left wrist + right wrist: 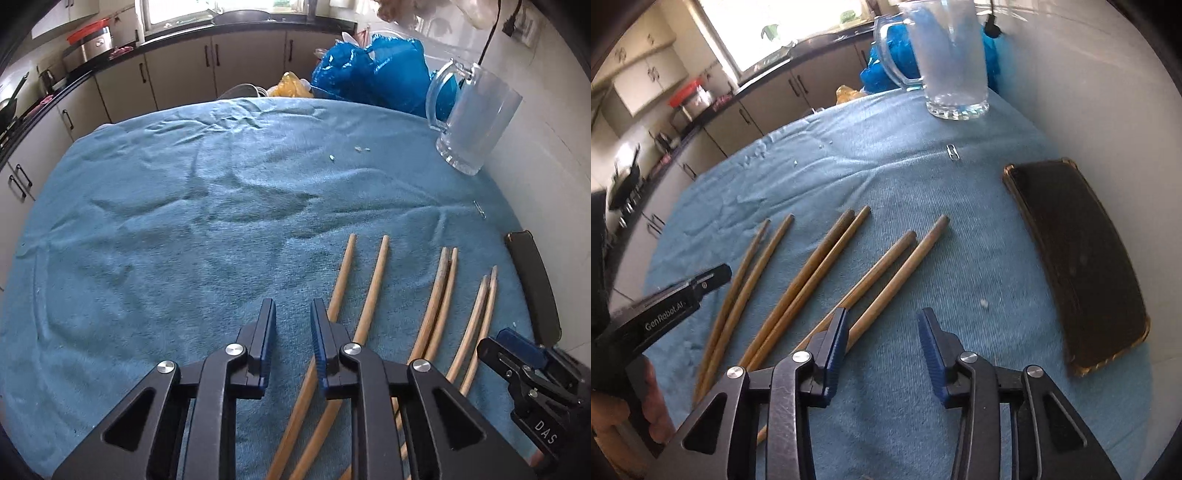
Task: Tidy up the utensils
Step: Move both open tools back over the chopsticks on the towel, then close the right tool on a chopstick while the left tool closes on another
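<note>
Six chopsticks [827, 273] lie on the blue towel [166, 229], roughly parallel, in three loose pairs fanning slightly apart at the far tips. None is lifted; all lie flat on the cloth.

My left tongs [293, 325]: jaws narrow, small gap, only towel showing between the pads. The leftmost chopstick [341, 277] runs just beside and under the right-hand finger [320, 332]; can't tell if it touches. Nothing gripped.

My right tongs [882, 332]: jaws moderately apart, bare towel between them. The rightmost pair of chopsticks [886, 269] passes behind the left-hand finger [836, 343], outside the gap. Nothing held.

Both tongs point steeply down at the towel, near the close ends of the sticks. In the right view the left tongs come in from the left edge, with my hand [646, 406] on the grip.

Glass mug [476, 118] stands upright at the far right of the towel, well apart from the sticks. Black phone [1078, 266] in a gold-edged case lies flat along the right side, near the wall. A staple [953, 152] lies between mug and phone.
</note>
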{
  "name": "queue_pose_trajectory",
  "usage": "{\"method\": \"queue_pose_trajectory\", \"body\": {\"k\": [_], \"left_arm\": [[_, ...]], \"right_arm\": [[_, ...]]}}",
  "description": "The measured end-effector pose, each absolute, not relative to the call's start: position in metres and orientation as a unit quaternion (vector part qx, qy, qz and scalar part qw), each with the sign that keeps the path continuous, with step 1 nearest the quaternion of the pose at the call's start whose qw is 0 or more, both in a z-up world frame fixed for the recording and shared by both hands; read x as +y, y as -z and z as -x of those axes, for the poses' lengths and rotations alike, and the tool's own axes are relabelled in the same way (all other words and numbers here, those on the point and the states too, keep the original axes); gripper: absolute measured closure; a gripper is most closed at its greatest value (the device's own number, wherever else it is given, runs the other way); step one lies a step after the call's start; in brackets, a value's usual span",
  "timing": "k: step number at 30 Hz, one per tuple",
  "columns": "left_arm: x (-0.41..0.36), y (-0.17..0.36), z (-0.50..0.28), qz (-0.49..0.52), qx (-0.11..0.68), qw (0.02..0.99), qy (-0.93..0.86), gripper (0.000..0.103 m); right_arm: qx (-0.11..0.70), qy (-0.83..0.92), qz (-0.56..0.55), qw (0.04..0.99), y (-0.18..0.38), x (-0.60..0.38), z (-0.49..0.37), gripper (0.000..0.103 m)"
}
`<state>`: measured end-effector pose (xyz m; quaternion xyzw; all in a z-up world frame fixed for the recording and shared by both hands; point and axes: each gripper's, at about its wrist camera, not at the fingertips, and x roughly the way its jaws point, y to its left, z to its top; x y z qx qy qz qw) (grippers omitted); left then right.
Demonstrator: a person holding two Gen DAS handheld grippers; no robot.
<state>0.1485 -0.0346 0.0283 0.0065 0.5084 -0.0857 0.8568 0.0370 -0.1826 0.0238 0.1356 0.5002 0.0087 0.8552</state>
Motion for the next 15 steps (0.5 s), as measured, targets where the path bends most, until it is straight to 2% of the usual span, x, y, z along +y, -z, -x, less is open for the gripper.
{"method": "queue_pose_trajectory", "body": {"k": [10,15], "left_arm": [[-0.022,-0.033,-0.158,0.074,0.524,0.839,0.131,0.085],[-0.028,-0.032,-0.156,0.058,0.522,0.839,0.142,0.085]], "right_arm": [[0.555,-0.007,-0.139,0.820,-0.025,-0.190,-0.061,0.067],[0.553,-0.009,-0.149,0.820,-0.025,-0.193,-0.059,0.067]]}}
